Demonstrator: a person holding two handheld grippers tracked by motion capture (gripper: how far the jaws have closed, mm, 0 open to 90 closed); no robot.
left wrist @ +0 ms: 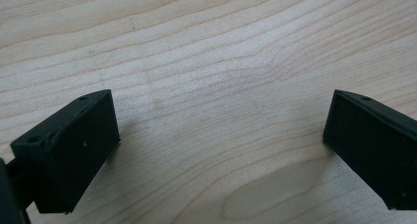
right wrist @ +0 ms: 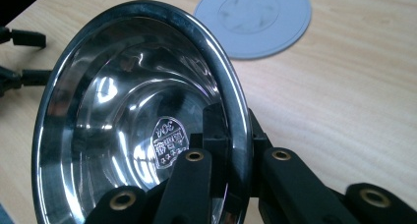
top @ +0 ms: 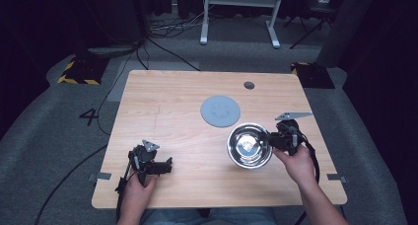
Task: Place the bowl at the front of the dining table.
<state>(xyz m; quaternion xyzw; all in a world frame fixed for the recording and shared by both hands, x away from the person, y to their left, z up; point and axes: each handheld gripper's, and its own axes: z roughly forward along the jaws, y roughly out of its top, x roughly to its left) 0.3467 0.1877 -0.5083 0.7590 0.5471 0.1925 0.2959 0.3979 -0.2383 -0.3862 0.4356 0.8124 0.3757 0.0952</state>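
A shiny steel bowl [top: 249,145] hangs a little above the table right of centre, and my right gripper [top: 272,140] is shut on its right rim. In the right gripper view one jaw sits inside the steel bowl [right wrist: 128,121] and the other outside, pinching the rim at my right gripper [right wrist: 235,135]. A grey round mat [top: 220,110] lies flat on the table just beyond the bowl; the grey mat [right wrist: 255,18] shows at the top of that view. My left gripper [top: 166,166] rests at the front left of the table, open [left wrist: 221,135] over bare wood.
The wooden table [top: 162,106] has a small round hole [top: 249,85] near its far edge. Cables and a white desk frame [top: 241,13] stand on the floor beyond. Yellow-black taped plates [top: 79,72] lie on the floor by the far corners.
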